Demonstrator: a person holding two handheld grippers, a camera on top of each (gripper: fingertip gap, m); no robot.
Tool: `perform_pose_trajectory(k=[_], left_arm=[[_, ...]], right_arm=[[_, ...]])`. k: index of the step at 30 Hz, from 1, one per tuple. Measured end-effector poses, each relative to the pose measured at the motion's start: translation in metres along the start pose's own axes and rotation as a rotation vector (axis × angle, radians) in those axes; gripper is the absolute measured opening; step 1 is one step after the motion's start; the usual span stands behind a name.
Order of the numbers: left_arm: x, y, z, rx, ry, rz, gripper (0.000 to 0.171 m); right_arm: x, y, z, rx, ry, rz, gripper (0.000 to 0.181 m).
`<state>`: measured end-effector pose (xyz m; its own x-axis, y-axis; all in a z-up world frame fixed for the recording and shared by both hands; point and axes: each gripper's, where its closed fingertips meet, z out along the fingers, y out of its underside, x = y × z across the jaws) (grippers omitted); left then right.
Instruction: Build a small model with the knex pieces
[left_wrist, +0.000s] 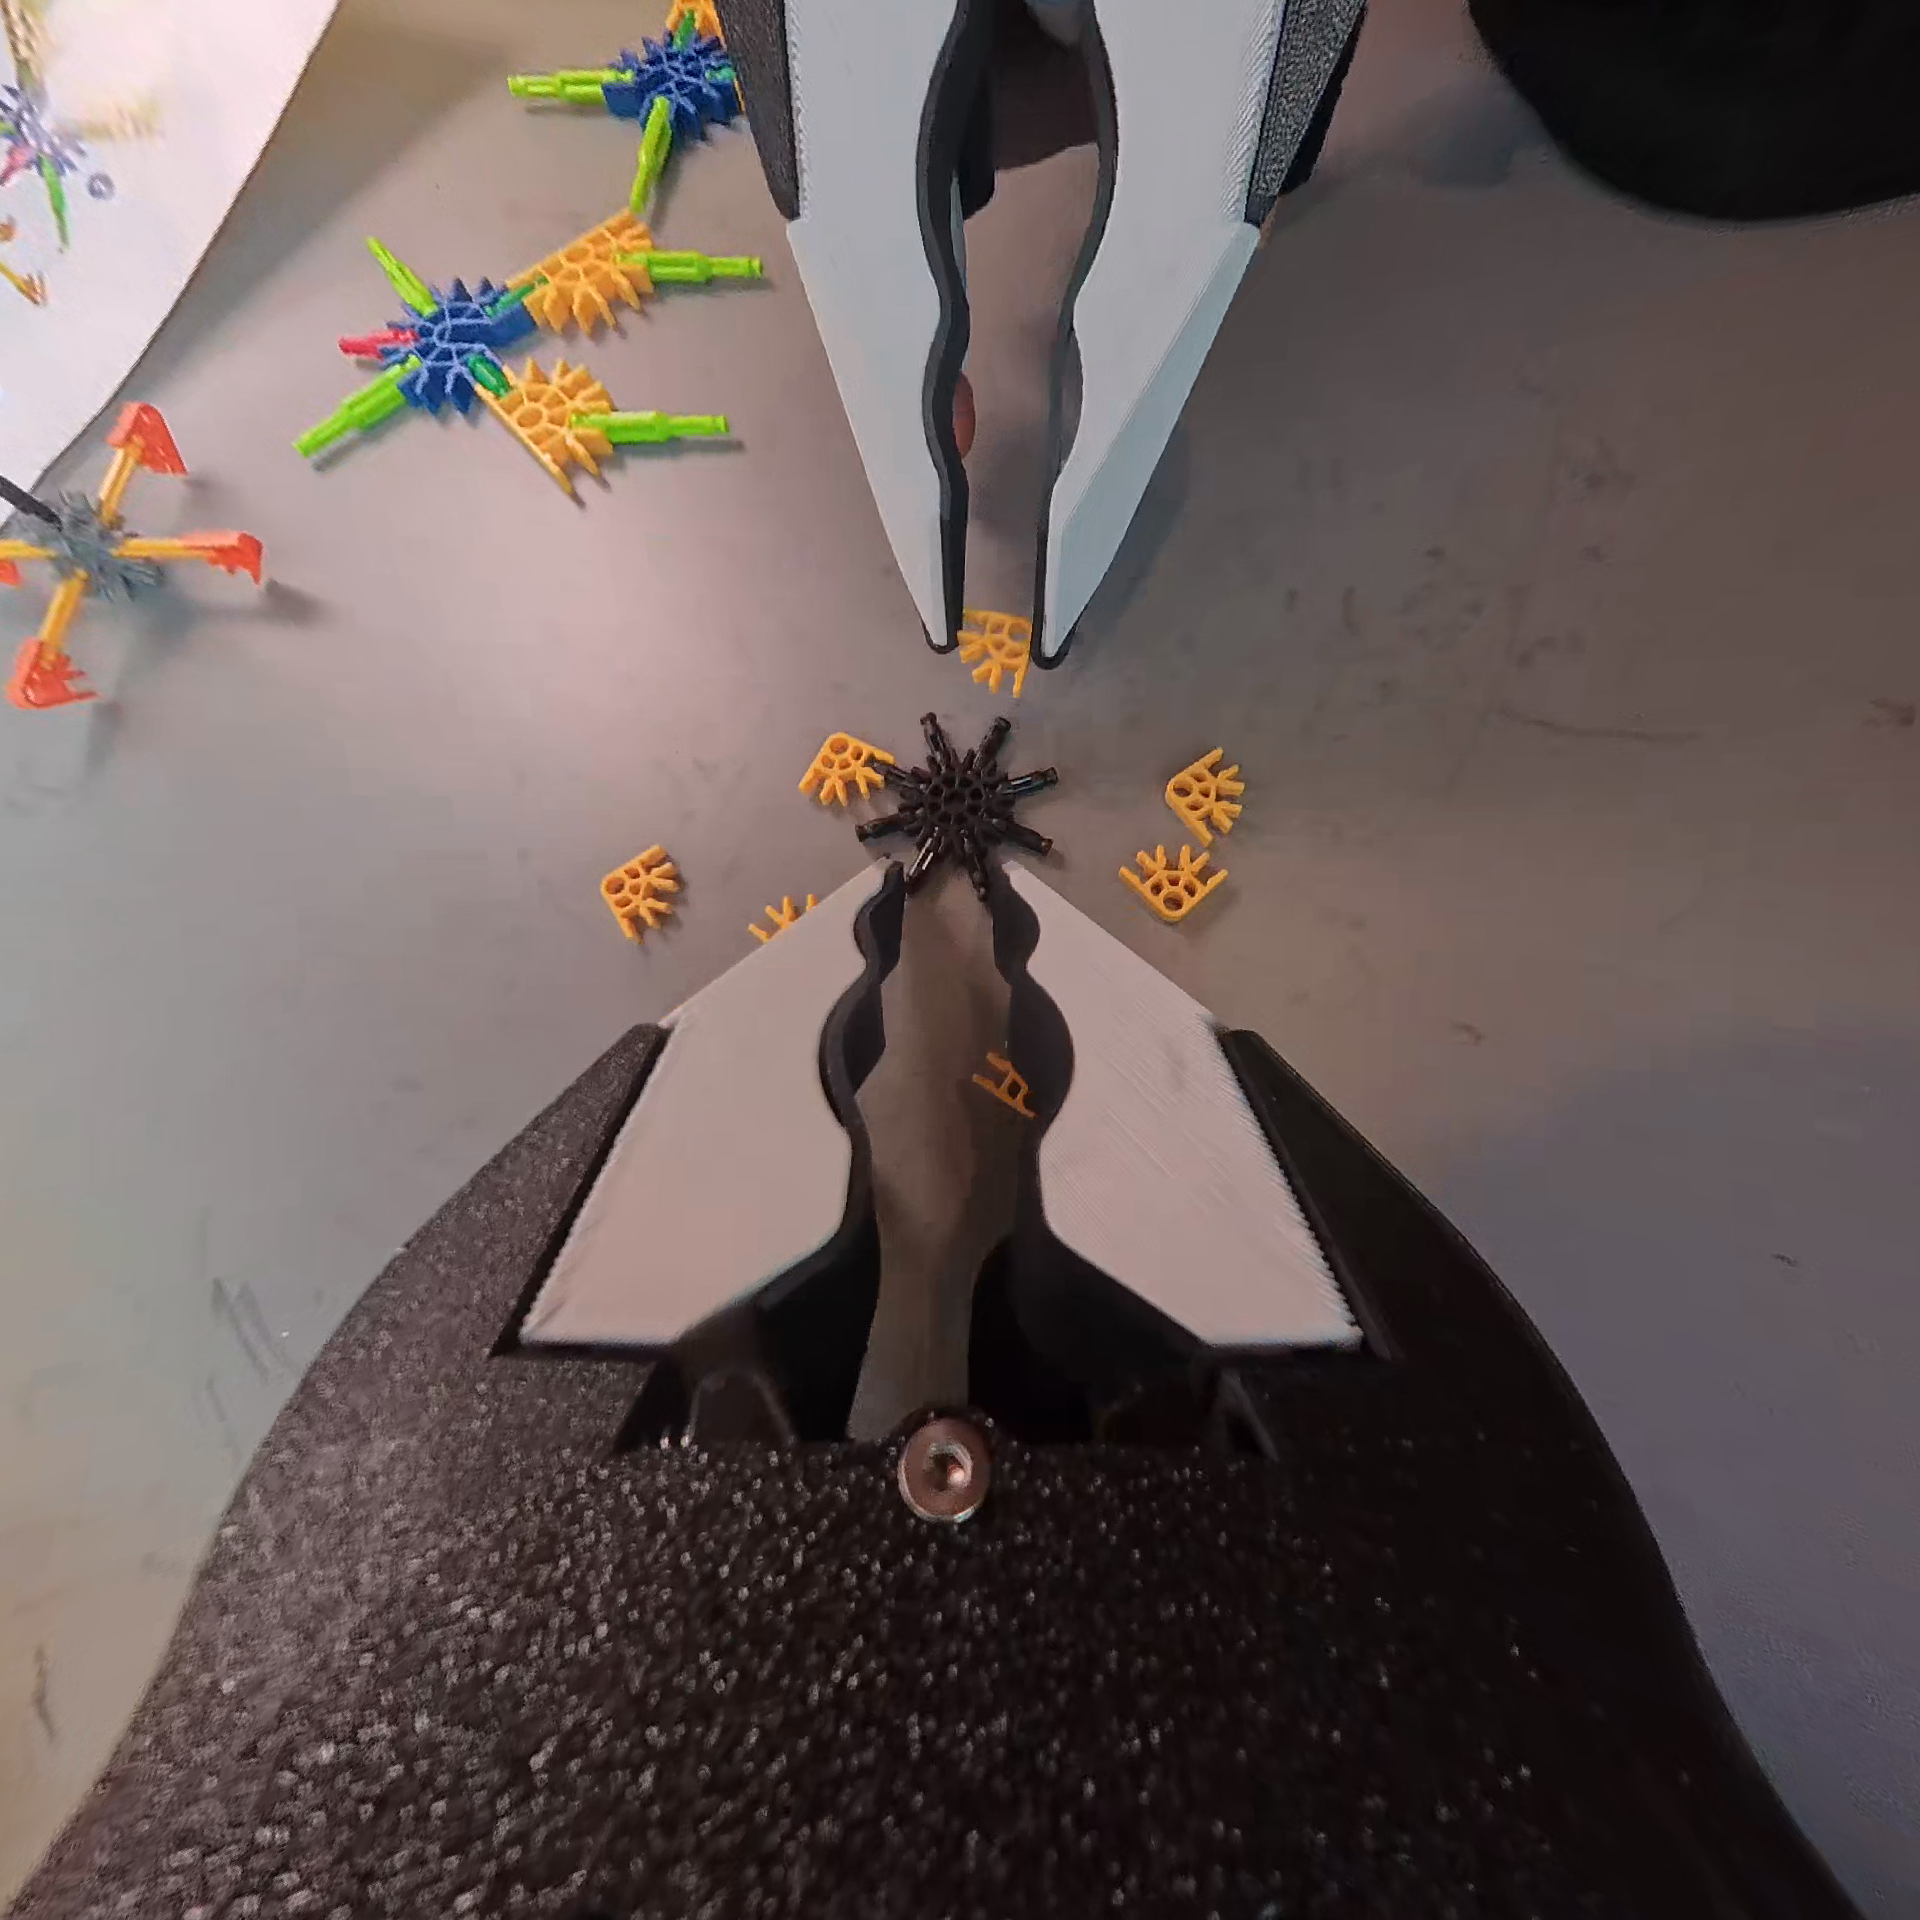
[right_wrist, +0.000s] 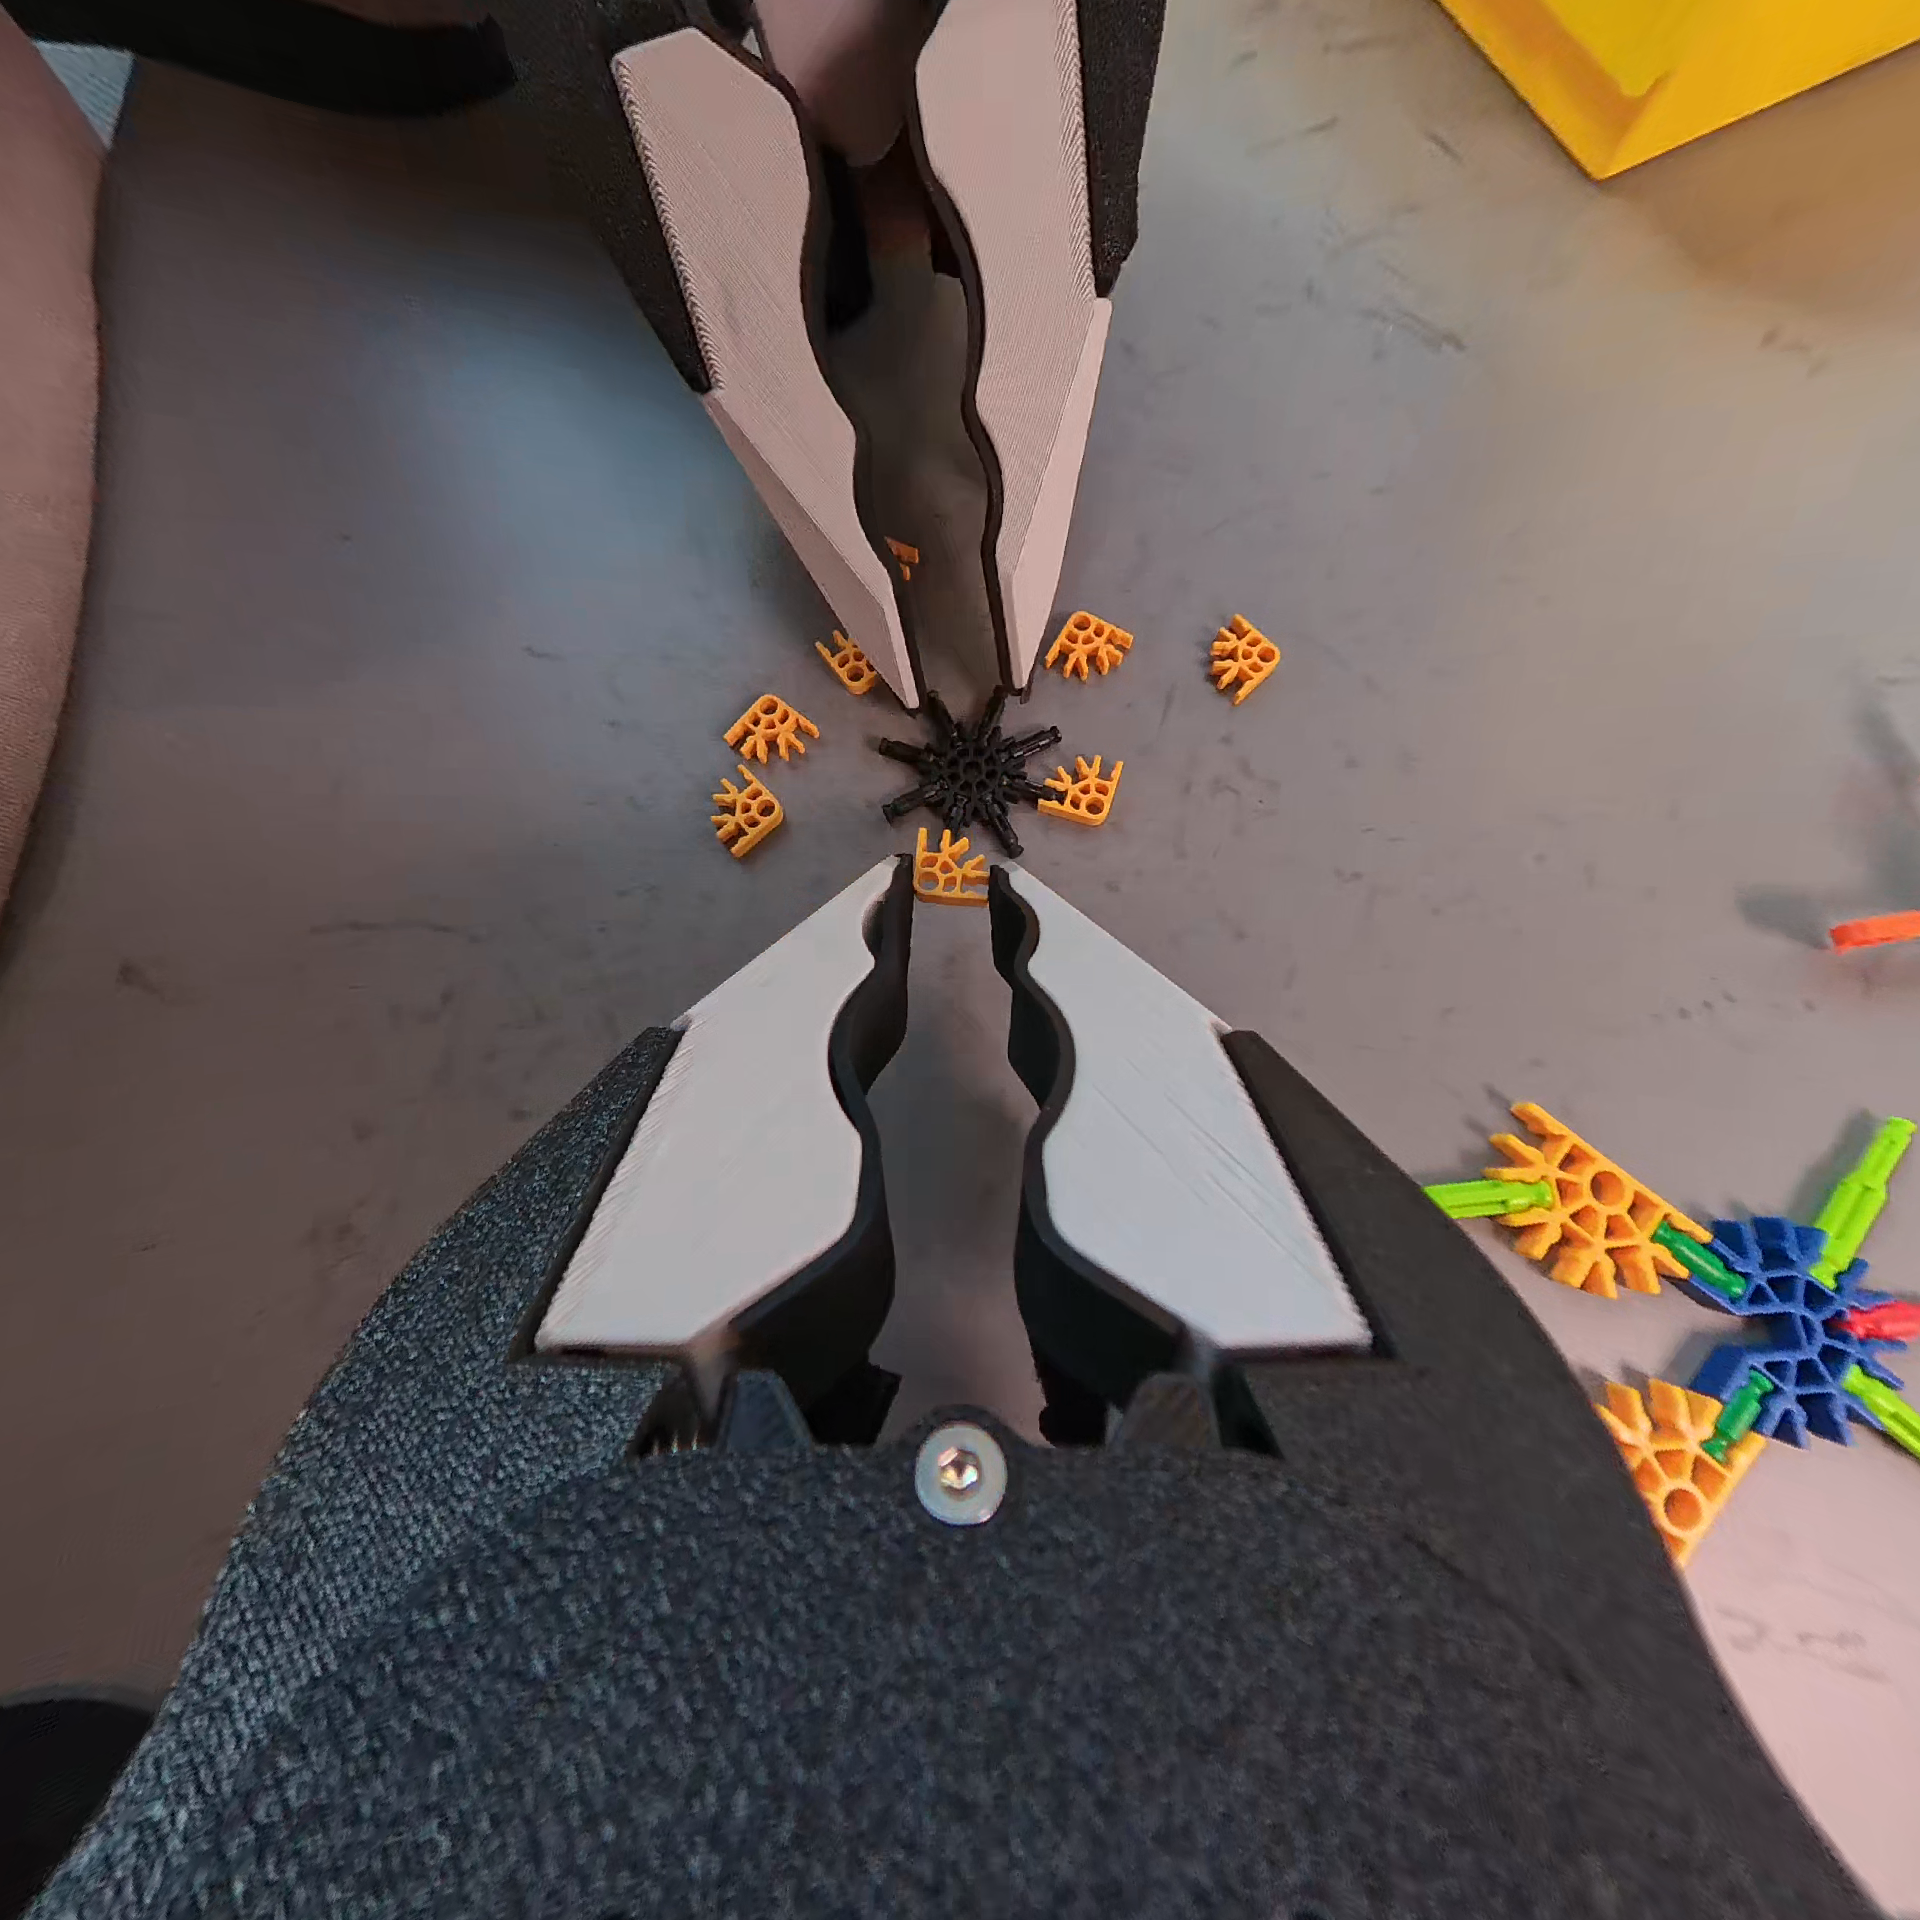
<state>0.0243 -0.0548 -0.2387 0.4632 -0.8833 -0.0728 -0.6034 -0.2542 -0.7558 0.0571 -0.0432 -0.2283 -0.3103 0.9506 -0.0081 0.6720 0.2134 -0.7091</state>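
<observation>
1. Grippers face each other tip to tip over a grey table (right_wrist: 1455, 520), with a black star-shaped connector (left_wrist: 958, 803) lying flat between them.
2. The left gripper (left_wrist: 948, 871) has its jaws a narrow gap apart, and its fingertips (left_wrist: 906, 881) touch two spokes at the connector's near edge; whether they pinch it cannot be told.
3. The right gripper (right_wrist: 948, 878) has its jaws apart, with a small yellow connector (right_wrist: 949, 869) lying between its tips, its sides at or just short of both fingers.
4. That yellow piece sits just beside the black connector's rim.
5. Several more yellow connectors (right_wrist: 771, 727) lie scattered around the black one, one of them touching it.
6. An assembly of blue hubs, yellow pieces and green rods (left_wrist: 499, 343) rests well apart on the table.
7. A yellow box (right_wrist: 1683, 73) stands at the table's far corner in the right wrist view.
</observation>
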Motion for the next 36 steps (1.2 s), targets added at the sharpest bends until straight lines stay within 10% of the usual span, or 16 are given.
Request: perform_pose_trajectory(k=[36], left_arm=[[0.007, 0.002, 0.0, -0.042, 0.222, 0.063, 0.003]], right_arm=[[0.006, 0.008, -0.001, -0.034, -0.004, -0.071, 0.013]])
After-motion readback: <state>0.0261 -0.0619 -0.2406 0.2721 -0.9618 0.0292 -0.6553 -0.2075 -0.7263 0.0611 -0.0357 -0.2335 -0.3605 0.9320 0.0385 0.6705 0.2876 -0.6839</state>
